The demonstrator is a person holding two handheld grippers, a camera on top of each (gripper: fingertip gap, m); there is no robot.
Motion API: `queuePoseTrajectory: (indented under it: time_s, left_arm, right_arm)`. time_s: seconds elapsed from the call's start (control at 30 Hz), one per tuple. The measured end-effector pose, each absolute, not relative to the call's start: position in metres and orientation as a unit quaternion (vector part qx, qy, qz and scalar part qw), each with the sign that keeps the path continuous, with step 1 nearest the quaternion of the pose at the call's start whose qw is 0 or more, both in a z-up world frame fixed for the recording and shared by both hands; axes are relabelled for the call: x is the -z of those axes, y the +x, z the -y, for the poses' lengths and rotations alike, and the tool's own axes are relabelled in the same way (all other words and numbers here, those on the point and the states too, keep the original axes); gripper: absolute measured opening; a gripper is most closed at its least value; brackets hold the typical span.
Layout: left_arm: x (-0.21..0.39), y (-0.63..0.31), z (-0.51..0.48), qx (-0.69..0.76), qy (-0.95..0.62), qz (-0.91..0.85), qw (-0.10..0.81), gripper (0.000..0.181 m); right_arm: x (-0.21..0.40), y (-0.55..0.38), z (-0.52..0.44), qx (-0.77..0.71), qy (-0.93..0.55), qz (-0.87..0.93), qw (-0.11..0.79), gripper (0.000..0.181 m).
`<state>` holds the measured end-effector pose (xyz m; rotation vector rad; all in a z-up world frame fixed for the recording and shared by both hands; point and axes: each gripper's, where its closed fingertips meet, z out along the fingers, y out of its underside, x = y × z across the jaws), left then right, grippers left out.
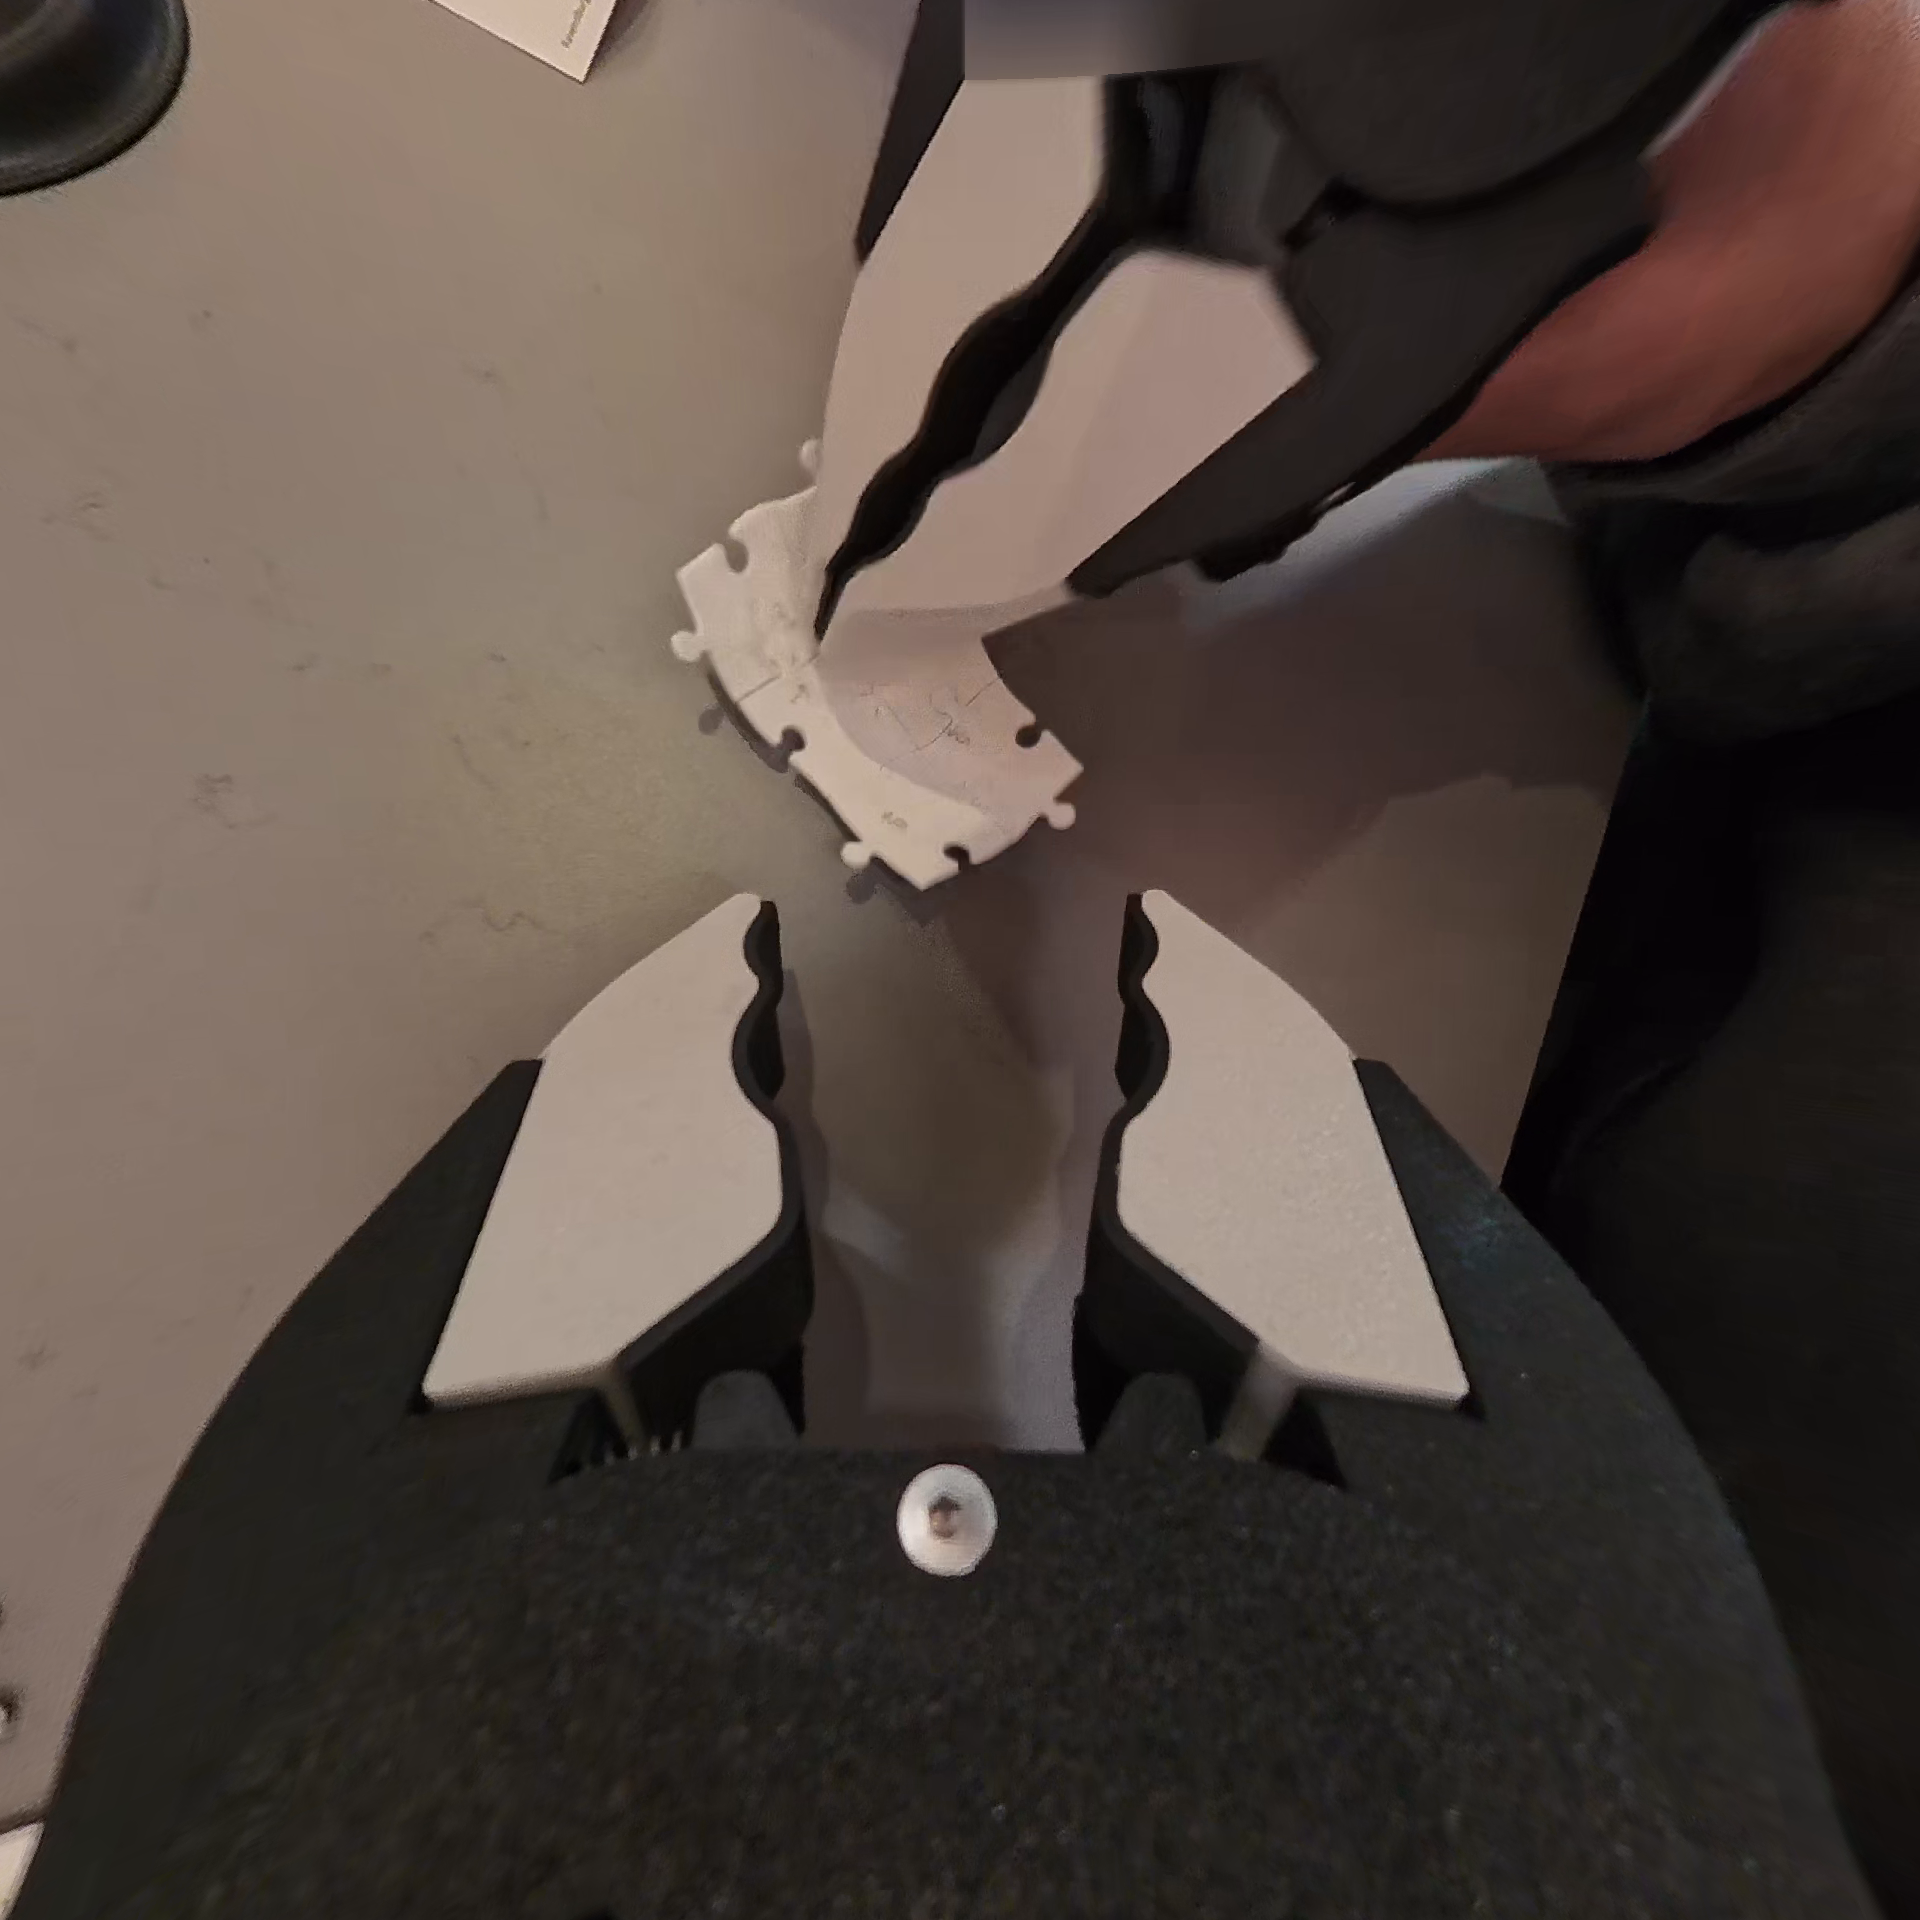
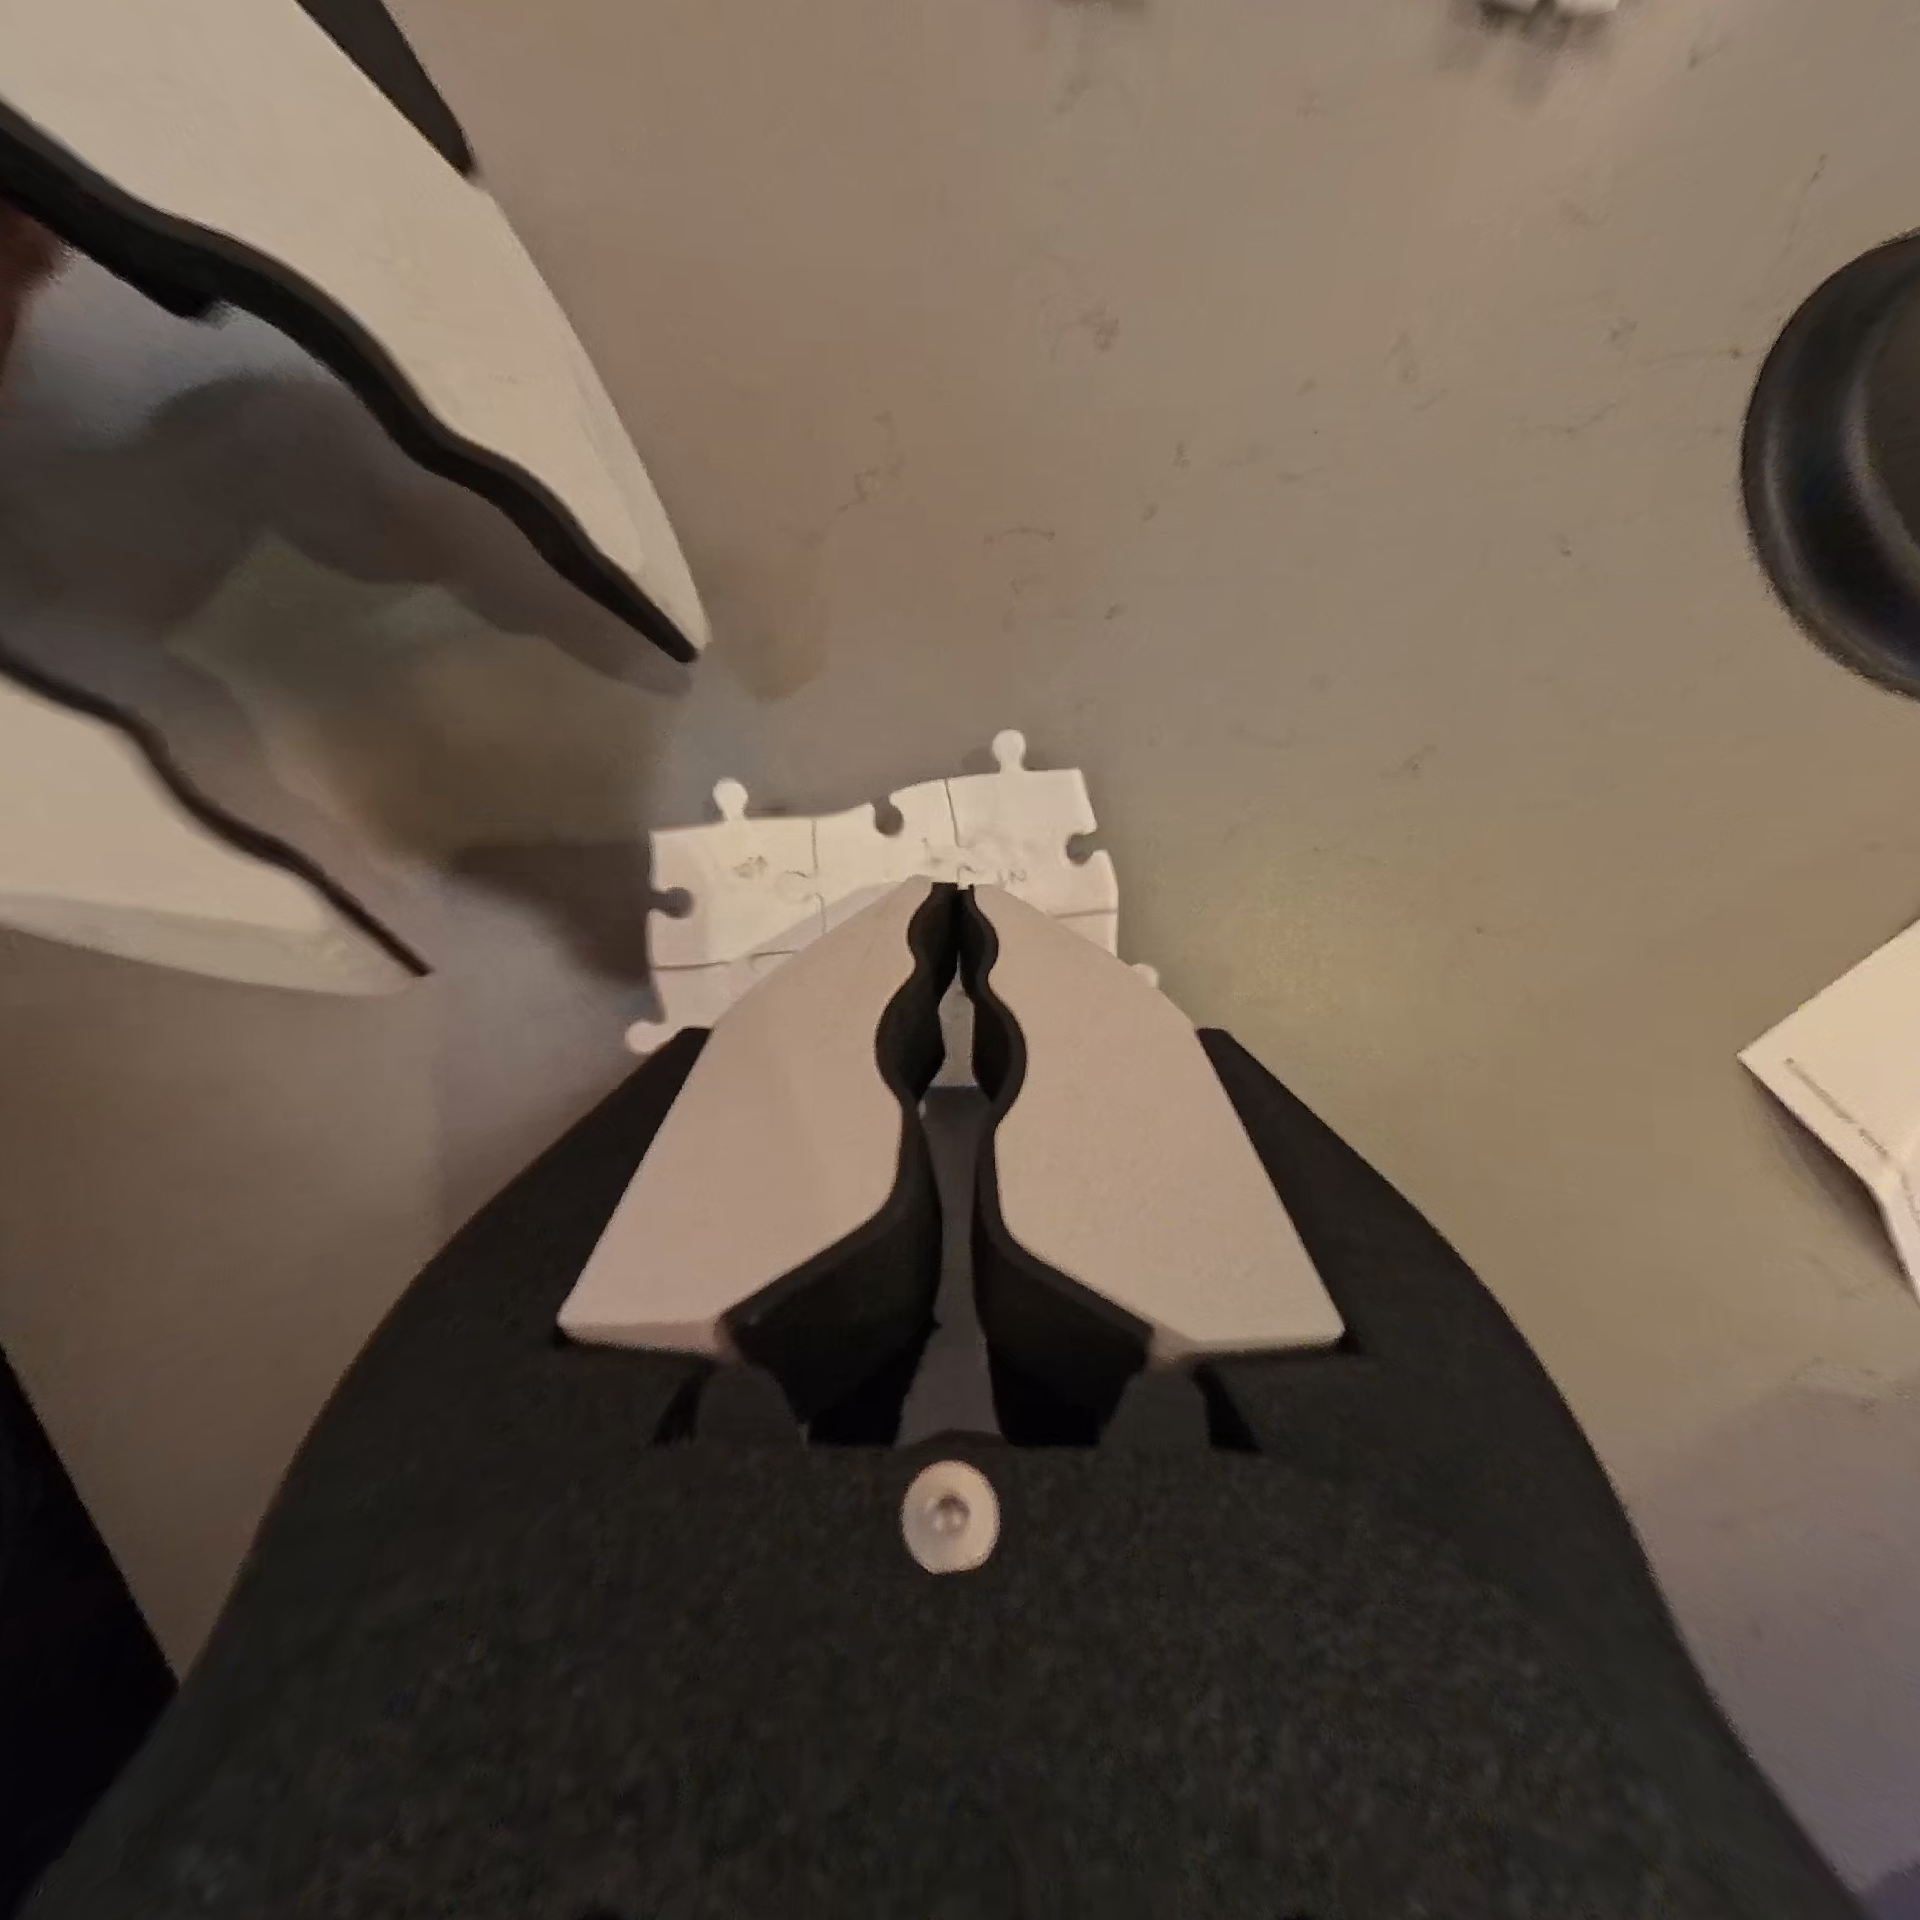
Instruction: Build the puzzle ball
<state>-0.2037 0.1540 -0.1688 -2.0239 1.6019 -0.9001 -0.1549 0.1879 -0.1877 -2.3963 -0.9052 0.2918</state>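
A curved white band of joined jigsaw-style puzzle pieces point(image 1: 894, 748) lies on the grey, scuffed tabletop point(image 1: 364, 623), and everything else is placed from it. The band is made of several interlocked pieces with round knobs and sockets along its edges; faint pencil-like marks show on its surface, too small to make out.

The right gripper point(image 2: 957, 891), black-bodied with pale grey finger plates and wavy black rubber pads, comes down onto the band with its two fingers pressed together so that only a thin slit shows between the pads. Its joined tips touch the top face of the band close to a seam between pieces. In the left wrist view the same tips meet the band near its far left end. Whether the tips pinch an edge of a piece or only press on it, I cannot tell.

The left gripper point(image 1: 948, 909), of the same build, stands wide apart with nothing between its fingers. Its tips sit just beside the near edge of the band, apart from it.

Beyond the band, well apart from it, a round black object point(image 2: 1860, 468) rests on the tabletop, and a white paper card point(image 2: 1860, 1091) lies nearby. A person's arm in a dark sleeve point(image 1: 1714, 343) carries the right gripper.
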Motion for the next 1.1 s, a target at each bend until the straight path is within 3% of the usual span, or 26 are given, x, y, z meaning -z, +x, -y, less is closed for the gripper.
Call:
queuePoseTrajectory:
  time_s: [0.13, 0.43, 1.1]
  left_arm:
    - [0.169, -0.204, -0.154, 0.323, -0.726, -0.573, 0.202, 0.062]
    - [0.18, -0.193, -0.138, 0.32, -0.718, -0.59, 0.186, 0.062]
    - [0.178, -0.179, -0.106, 0.333, -0.697, -0.612, 0.169, 0.062]
  right_arm:
    - [0.151, -0.155, -0.173, -0.144, -0.866, 0.324, 0.352, 0.0]
    - [0.148, -0.145, -0.115, -0.212, -0.853, 0.229, 0.419, 0.007]
    - [0.171, -0.137, -0.11, -0.168, -0.874, 0.248, 0.383, 0.012]
